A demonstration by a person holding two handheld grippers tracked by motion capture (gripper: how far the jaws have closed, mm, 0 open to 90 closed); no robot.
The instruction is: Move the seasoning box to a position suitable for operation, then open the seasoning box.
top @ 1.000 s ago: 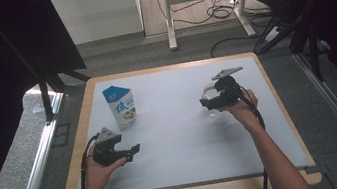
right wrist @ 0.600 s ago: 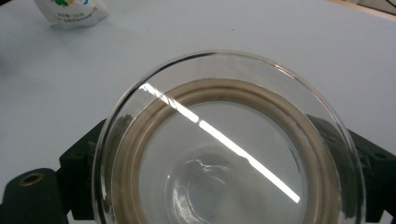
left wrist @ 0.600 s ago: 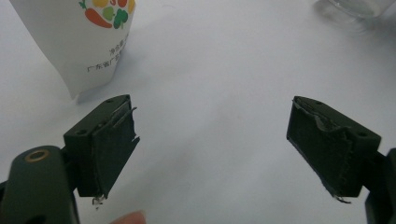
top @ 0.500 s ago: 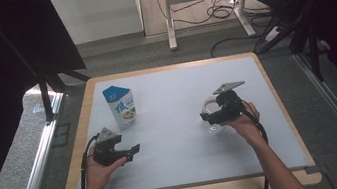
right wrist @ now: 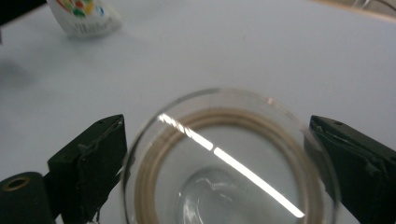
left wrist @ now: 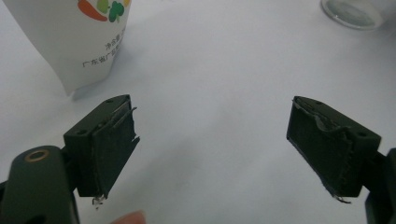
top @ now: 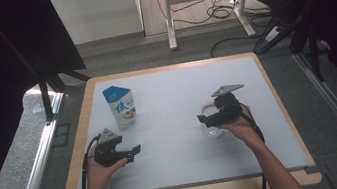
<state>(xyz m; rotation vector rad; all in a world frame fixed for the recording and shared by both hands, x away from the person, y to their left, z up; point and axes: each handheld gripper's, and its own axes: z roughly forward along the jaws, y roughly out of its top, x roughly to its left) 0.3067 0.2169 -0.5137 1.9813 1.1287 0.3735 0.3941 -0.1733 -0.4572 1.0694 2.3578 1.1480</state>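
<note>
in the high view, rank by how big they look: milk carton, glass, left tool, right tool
1. milk carton, looks largest.
2. right tool and left tool: about alike, so I won't rank them against each other.
3. glass, smallest, though the right tool covers part of it, so its full size is unsure.

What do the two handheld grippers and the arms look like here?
Both the left gripper and the right gripper are black, each topped by a grey three-cornered plate and trailing a black cable. Jaws are blocky black, lined with worn dark pads; a brass-ringed hole sits beside one. Forearms are bare, no sleeves or gloves visible.
</note>
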